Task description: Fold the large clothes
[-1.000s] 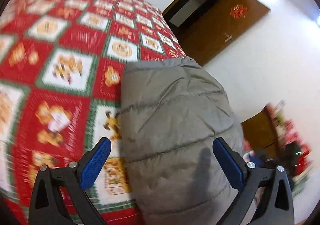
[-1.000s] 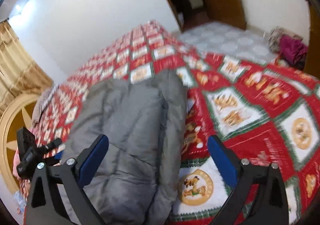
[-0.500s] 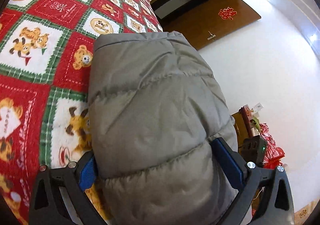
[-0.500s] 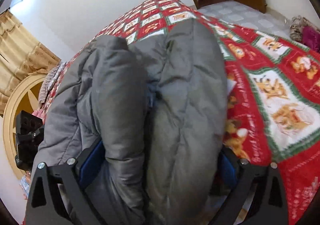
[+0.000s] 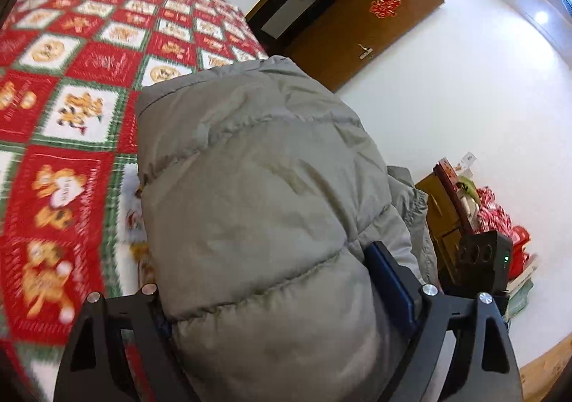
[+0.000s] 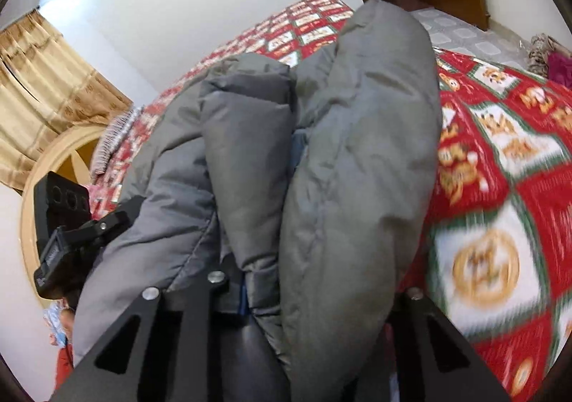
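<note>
the puffy grey jacket (image 5: 257, 209) lies folded in a thick bundle on the red bear quilt (image 5: 64, 123), near the bed's edge. a second ago both tools hung open above it; now they are pushed onto it. the left gripper (image 5: 282, 298) has just closed a bit and hugs the fat roll. the right gripper (image 6: 314, 291) has just squeezed in hard on the folds. at 3 o'clock stands a brown door (image 5: 361, 26). the bundle looks ready to be lifted.
</note>
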